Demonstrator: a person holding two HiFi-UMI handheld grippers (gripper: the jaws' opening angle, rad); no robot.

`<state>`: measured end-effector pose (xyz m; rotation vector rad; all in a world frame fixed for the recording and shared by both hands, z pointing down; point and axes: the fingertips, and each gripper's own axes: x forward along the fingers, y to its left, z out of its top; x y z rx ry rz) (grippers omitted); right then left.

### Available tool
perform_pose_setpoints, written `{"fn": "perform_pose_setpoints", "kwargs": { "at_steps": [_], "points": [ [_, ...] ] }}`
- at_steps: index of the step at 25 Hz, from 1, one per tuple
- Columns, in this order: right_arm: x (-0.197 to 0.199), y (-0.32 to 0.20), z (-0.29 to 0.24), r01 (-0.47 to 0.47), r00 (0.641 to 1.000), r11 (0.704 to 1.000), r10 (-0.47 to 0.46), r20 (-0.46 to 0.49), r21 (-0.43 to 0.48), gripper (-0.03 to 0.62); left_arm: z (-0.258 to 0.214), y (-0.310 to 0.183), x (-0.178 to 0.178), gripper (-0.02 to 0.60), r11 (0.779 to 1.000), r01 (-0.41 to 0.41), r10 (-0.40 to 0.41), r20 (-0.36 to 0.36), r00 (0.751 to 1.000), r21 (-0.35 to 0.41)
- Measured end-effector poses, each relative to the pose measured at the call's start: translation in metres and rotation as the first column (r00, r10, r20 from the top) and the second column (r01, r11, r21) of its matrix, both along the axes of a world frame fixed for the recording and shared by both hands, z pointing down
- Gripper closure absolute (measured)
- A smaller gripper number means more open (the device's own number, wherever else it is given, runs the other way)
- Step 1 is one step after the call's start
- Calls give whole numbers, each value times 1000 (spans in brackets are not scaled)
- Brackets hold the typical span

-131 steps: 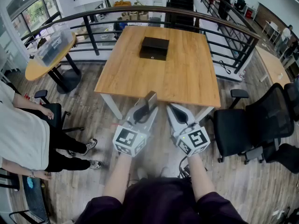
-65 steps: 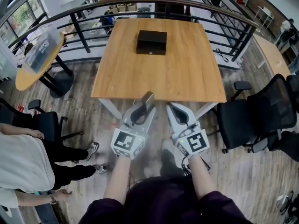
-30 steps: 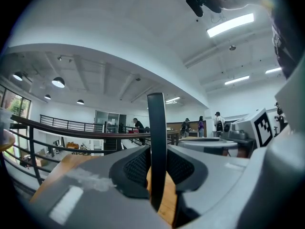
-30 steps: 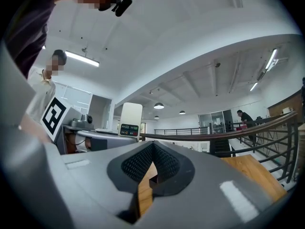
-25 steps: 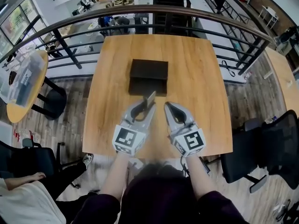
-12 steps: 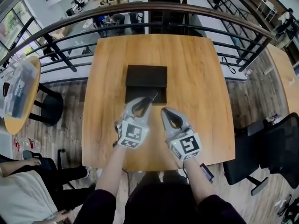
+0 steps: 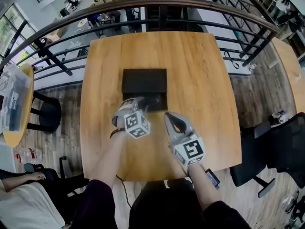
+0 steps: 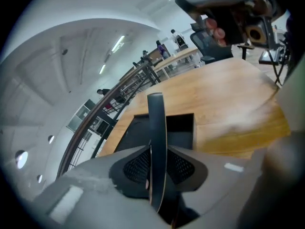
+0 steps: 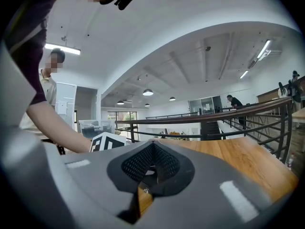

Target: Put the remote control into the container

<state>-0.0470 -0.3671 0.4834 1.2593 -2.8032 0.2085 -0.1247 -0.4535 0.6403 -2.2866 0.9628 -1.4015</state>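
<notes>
The black container [image 7: 144, 80] lies on the wooden table [image 7: 200, 80] with its lid folded back toward the far side. My left gripper [image 7: 141, 103] is shut on the slim dark remote control [image 8: 156, 118], held edge-on between the pads. The remote's tip [image 7: 152, 99] reaches over the container's open near half. In the left gripper view the container [image 8: 183, 128] sits right behind the remote. My right gripper [image 7: 170, 117] hovers over bare table just right of the container, jaws shut on nothing. The right gripper view [image 9: 151, 163] shows only its own closed jaws and the table beyond.
A dark railing [image 7: 214, 8] runs behind the table. A round side table with a clear plastic box [image 7: 12, 99] stands at the left, near a black chair [image 7: 45, 111]. Another black chair [image 7: 281, 142] is at the right. A seated person's legs [image 7: 19, 194] show at lower left.
My left gripper has moved forward and rolled over, bringing the remote's tip over the container's open half. The right gripper has hardly moved.
</notes>
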Motion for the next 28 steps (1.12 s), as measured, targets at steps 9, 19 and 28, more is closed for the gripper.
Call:
{"fn": "perform_pose_setpoints", "kwargs": {
  "at_steps": [9, 19, 28],
  "points": [
    [13, -7, 10, -30, 999, 999, 29, -20, -22, 589, 61, -17, -3, 491, 980, -135, 174, 295, 940, -148],
    [26, -9, 12, -60, 997, 998, 59, -42, -27, 589, 100, -31, -12, 491, 958, -103, 212, 416, 884, -269],
    [34, -11, 11, -71, 997, 997, 70, -42, -23, 588, 106, -25, -12, 478, 923, -86, 222, 335, 916, -375]
  ]
}}
